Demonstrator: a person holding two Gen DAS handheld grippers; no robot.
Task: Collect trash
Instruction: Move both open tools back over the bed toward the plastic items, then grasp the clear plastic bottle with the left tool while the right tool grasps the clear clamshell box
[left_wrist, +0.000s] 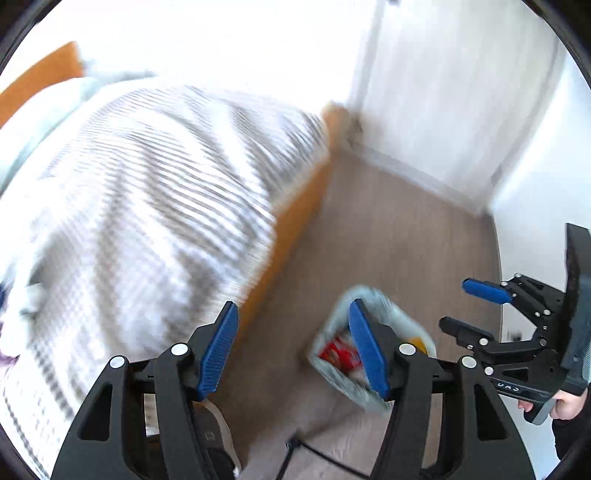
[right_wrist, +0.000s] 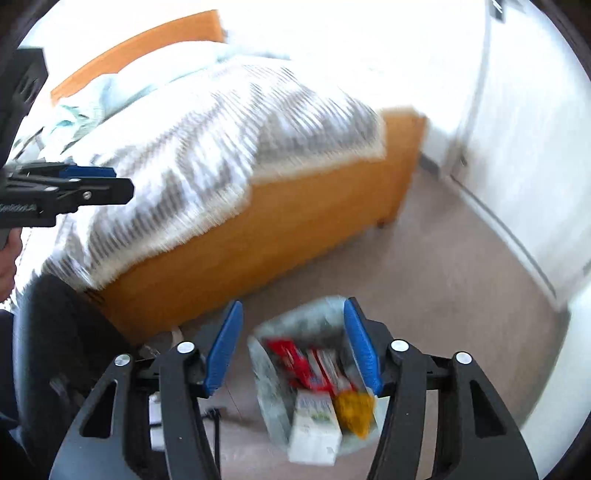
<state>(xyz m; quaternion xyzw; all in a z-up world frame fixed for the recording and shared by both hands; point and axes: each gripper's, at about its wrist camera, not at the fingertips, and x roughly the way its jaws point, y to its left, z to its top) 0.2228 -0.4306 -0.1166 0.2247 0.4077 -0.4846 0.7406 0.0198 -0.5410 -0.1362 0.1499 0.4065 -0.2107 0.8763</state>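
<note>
1. White walls (right_wrist: 524, 155) and a pale brown floor (right_wrist: 443, 266) frame the room.
2. A wooden bed (right_wrist: 280, 236) under a grey-striped blanket (right_wrist: 207, 147) fills the left.
3. On the floor beside the bed stands a bin (right_wrist: 273, 398) holding red wrappers (right_wrist: 306, 365), a white carton (right_wrist: 314, 428) and a yellow packet (right_wrist: 356, 410).
4. The left gripper (left_wrist: 293, 347) and right gripper (right_wrist: 293, 347) hang above, jaws apart and empty.

Striped blanket (right_wrist: 207, 147) over orange wooden bed frame (right_wrist: 280, 236), beige floor (right_wrist: 443, 258)
</note>
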